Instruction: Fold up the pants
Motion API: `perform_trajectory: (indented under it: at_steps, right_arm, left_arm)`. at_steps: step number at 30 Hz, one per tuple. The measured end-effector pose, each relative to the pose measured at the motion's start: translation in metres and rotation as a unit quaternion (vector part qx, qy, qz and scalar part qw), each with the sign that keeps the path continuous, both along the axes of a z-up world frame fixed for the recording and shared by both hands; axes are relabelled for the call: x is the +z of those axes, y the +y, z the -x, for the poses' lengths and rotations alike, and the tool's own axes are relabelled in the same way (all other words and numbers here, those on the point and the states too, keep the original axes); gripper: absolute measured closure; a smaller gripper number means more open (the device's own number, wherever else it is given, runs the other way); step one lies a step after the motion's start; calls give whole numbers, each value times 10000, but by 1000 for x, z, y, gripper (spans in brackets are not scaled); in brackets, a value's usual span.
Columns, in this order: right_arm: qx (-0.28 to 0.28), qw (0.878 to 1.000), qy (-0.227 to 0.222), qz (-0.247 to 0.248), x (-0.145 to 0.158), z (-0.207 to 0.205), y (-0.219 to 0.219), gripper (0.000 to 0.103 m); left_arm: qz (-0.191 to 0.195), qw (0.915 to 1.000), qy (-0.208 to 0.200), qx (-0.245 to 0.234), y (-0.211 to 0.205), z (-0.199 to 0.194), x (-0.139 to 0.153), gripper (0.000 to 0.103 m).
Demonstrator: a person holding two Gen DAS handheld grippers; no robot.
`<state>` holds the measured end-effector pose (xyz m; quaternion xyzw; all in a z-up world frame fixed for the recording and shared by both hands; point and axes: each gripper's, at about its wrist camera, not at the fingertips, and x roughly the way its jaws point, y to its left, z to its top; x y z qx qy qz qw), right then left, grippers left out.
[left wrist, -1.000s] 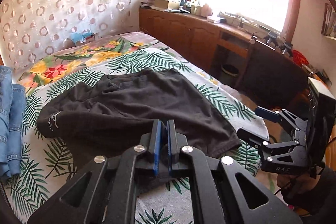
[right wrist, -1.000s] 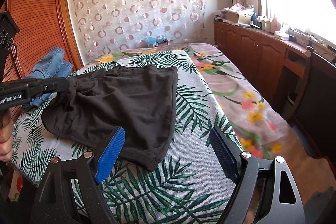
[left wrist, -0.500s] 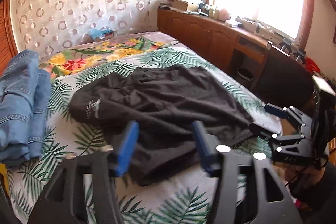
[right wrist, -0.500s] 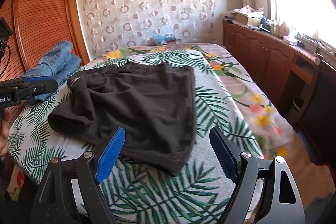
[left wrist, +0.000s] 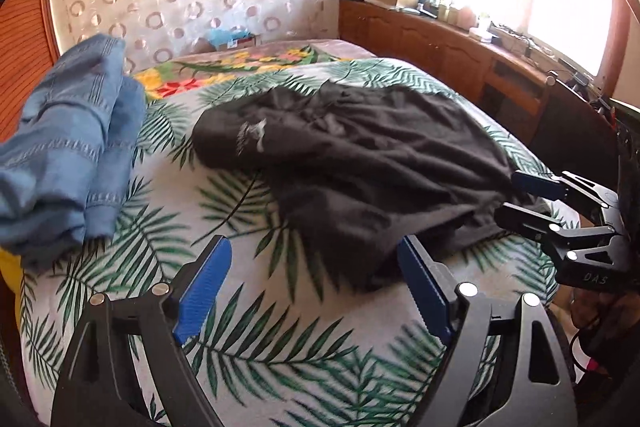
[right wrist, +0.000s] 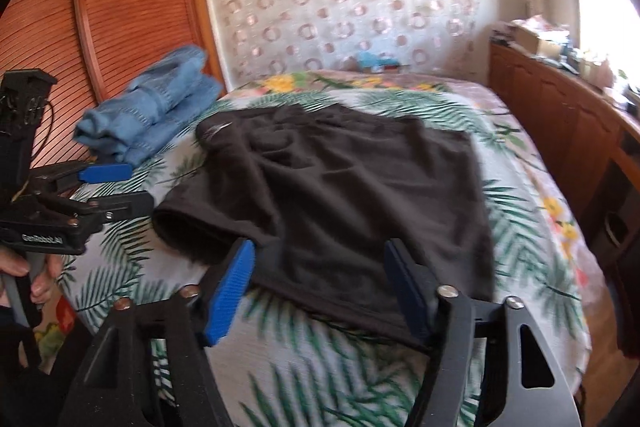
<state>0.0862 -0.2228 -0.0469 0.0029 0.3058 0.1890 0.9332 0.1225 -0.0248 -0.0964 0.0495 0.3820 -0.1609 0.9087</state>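
Black shorts lie folded and rumpled on the leaf-print bedspread; they also show in the right wrist view. My left gripper is open and empty, just short of the shorts' near edge. My right gripper is open, its jaws standing either side of the shorts' near hem, holding nothing. The right gripper also shows at the right of the left wrist view, and the left gripper at the left of the right wrist view.
Folded blue jeans lie on the bed's left side, also in the right wrist view. A wooden cabinet runs under the window on the right. A slatted wooden wardrobe stands on the left.
My left gripper has opened, let go of the shorts and pulled back left. The shorts now lie folded over. My right gripper has moved in over the hem.
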Motion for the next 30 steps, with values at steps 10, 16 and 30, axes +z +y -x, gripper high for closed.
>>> perform_trajectory:
  at_steps: [10,16,30]
  right_arm:
    - [243,9992,312,79,-3,-25,-6,67]
    - [321,9986,386,150,-2,-26,-7,93]
    - [185,9997,-158,-79,31,10,-34,100]
  left_arm:
    - [9,9999,93,53,5,2,-11,18]
    - [20,9999,84,62,4,3,-11,18]
    - [55,9999,-78,-102,-6,2,3,18]
